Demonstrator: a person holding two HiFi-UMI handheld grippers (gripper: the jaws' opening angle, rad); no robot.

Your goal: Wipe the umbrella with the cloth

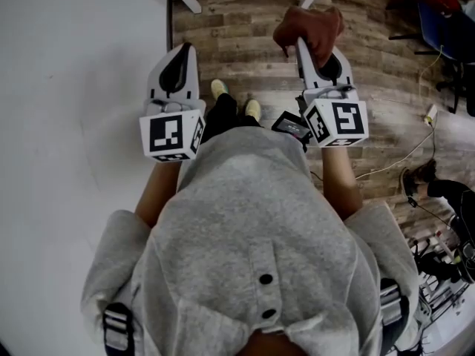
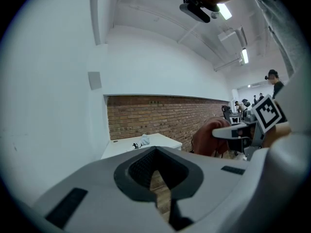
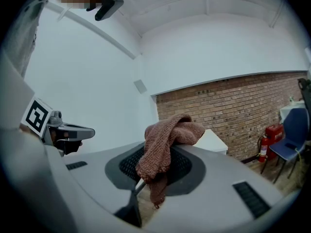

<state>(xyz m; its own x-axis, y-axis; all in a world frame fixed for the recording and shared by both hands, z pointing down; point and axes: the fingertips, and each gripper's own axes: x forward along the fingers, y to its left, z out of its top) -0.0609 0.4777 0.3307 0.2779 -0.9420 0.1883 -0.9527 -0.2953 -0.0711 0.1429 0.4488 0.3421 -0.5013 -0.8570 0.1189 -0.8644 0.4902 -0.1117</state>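
Note:
A brown knitted cloth (image 1: 310,27) hangs bunched from the tip of my right gripper (image 1: 303,44), which is shut on it. In the right gripper view the cloth (image 3: 167,140) drapes over the closed jaws and dangles below them. My left gripper (image 1: 183,50) is held level beside it at the left, shut with nothing between its jaws. From the left gripper view the cloth (image 2: 209,137) shows at the right, in front of the right gripper (image 2: 228,130). No umbrella shows in any view.
A white wall (image 1: 74,87) runs along my left, over a wooden floor (image 1: 237,28). Ahead stand a brick wall (image 2: 165,115) and a white table (image 2: 141,147). Cables and chair legs (image 1: 445,65) lie at the right, near a blue chair (image 3: 291,140) and a fire extinguisher (image 3: 265,144).

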